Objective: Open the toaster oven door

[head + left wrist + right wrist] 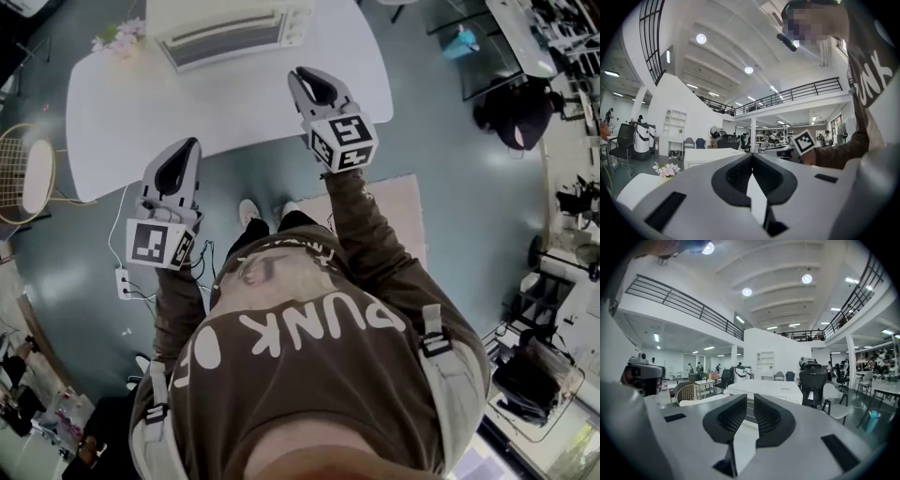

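Facing near table (234, 103) edge, toaster oven (225, 33); long axis left-right.

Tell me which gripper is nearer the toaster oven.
Right. The right gripper is over the table, just short of the toaster oven; the left gripper is at the table's near edge, farther away.
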The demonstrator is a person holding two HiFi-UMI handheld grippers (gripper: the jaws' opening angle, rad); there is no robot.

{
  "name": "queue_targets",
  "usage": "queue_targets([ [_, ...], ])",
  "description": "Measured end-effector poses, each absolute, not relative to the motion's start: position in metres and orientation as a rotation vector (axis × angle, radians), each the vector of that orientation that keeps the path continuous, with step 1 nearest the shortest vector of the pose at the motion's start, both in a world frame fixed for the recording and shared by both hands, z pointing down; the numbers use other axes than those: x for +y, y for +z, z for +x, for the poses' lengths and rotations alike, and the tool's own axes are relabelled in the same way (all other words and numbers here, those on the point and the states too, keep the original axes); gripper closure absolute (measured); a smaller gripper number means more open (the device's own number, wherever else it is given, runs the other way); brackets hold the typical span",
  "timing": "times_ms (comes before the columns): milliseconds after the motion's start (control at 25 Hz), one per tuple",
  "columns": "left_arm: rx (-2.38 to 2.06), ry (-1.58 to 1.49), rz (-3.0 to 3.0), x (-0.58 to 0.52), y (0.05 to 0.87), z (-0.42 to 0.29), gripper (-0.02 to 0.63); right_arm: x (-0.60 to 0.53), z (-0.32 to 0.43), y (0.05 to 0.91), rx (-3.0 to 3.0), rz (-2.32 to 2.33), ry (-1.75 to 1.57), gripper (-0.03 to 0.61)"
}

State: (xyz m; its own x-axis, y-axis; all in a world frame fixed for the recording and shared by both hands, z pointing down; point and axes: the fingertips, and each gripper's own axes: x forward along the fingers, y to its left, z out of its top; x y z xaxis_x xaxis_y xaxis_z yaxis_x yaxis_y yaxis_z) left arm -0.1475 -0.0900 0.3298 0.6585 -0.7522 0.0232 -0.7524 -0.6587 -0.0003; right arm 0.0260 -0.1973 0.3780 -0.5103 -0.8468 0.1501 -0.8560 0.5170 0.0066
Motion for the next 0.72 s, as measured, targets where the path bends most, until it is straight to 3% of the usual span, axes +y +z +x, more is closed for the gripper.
queue_targets([
  [320,-1.376,0.054,2.811,-0.134,0.327,-0.15,0.611,-0.358,0.039,0.407,-2.455,1.54,0.243,0.471],
  [720,-1.415,0.069,2.785,-0.166,0.327,-0.162,0.611,-0.442,0.034,0.456,-2.285,1.523,0.483,0.475],
])
